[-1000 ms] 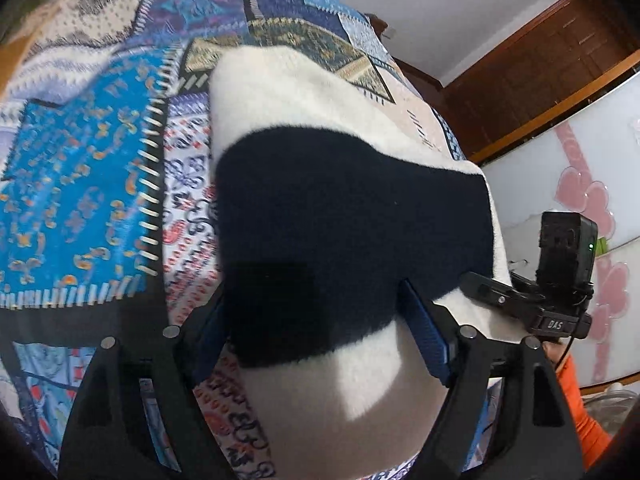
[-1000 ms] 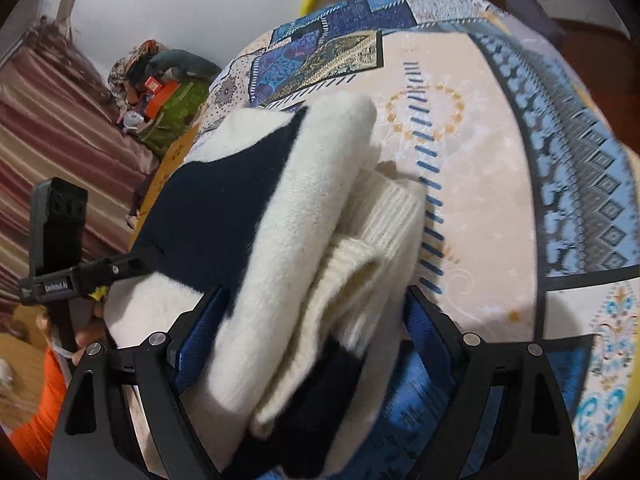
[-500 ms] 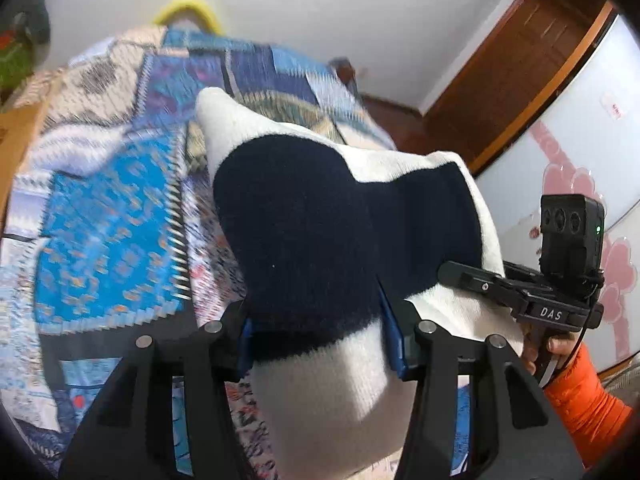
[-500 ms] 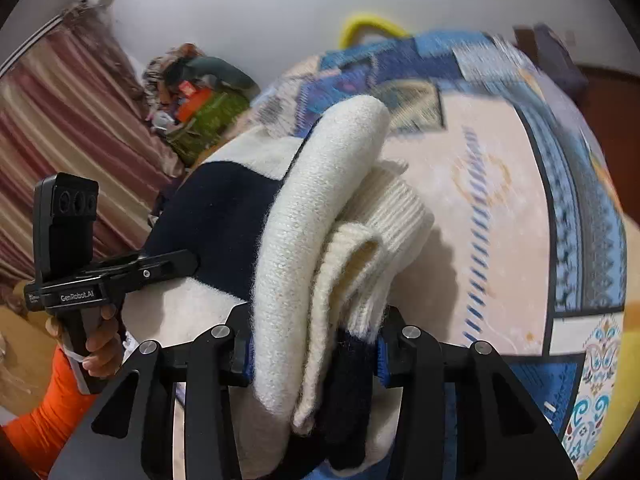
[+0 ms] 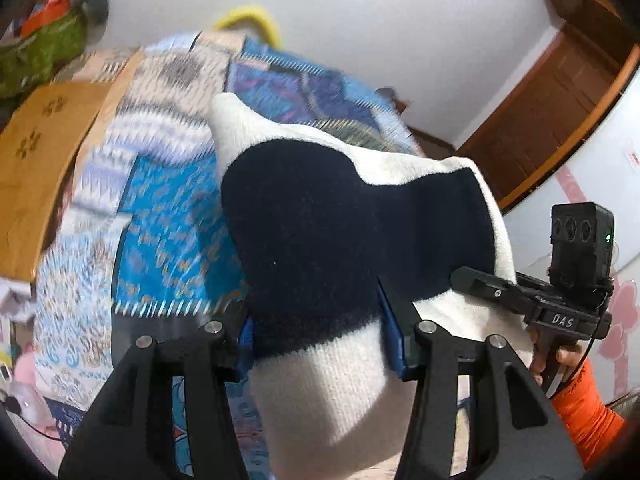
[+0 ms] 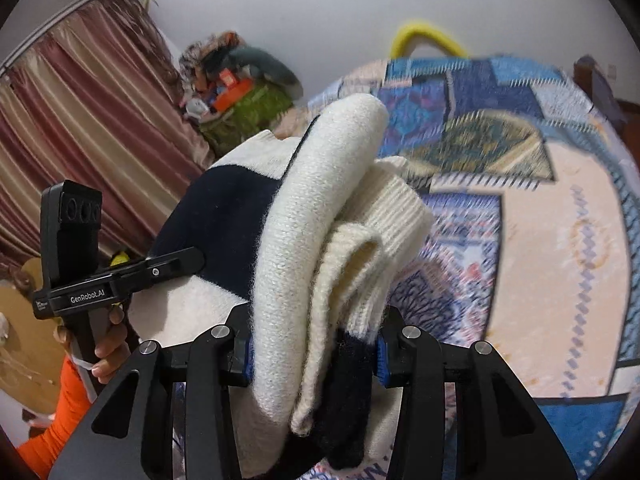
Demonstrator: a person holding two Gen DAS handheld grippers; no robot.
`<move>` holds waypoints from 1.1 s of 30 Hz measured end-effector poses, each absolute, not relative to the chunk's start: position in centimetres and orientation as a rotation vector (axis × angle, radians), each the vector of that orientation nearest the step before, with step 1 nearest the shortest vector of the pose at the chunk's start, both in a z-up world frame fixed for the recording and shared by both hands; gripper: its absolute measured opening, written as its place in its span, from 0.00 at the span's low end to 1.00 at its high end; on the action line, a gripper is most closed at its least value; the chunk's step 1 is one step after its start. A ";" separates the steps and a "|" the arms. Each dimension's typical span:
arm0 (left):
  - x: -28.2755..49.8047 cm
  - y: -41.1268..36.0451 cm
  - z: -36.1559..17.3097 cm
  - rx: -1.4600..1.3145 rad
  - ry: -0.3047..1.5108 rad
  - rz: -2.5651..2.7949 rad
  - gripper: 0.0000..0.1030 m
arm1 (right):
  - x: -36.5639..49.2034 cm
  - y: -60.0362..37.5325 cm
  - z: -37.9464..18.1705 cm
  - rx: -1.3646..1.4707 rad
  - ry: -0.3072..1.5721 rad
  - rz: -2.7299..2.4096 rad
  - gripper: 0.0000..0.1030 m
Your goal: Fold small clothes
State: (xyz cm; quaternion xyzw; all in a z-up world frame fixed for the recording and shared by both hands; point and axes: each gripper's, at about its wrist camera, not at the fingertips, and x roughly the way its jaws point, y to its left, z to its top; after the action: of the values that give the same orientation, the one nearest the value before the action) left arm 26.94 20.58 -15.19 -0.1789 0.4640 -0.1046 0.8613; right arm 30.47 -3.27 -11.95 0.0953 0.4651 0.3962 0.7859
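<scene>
Since a second back, closed in from wide and lifted: left gripper (image 5: 322, 334) and right gripper (image 6: 314, 354), both clamped on the folded cream-and-navy sweater (image 5: 344, 232), held clear above the patchwork quilt (image 6: 560, 240); soft, light, floppy knit, best pinched through all layers near the folded edge

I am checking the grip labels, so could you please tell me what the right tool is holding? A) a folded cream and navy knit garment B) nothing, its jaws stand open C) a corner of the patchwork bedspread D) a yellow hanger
A: the right tool is clamped on the bunched cream and navy knit garment, lifted above the bedspread.
</scene>
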 end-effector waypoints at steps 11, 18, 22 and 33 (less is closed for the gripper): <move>26.4 24.1 -23.1 -0.526 1.041 -0.201 0.66 | 32.2 -1.1 -17.6 0.149 1.119 0.820 0.47; 24.1 23.5 -18.2 -0.331 0.950 -0.066 0.65 | 29.8 -1.9 -14.7 0.042 1.009 0.776 0.49; 21.6 22.6 -13.5 -0.257 0.846 -0.036 0.65 | 28.0 -3.2 -11.4 0.016 0.891 0.754 0.49; 11.2 17.0 -0.3 -0.092 0.428 0.049 0.65 | 20.1 -5.3 -0.3 0.016 0.527 0.790 0.49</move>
State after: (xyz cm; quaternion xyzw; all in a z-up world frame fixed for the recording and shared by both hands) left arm 11.23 16.96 -0.29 -0.0456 0.2122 0.0244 0.9759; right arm 20.15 -5.28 -0.30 0.0078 0.2538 0.3802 0.8894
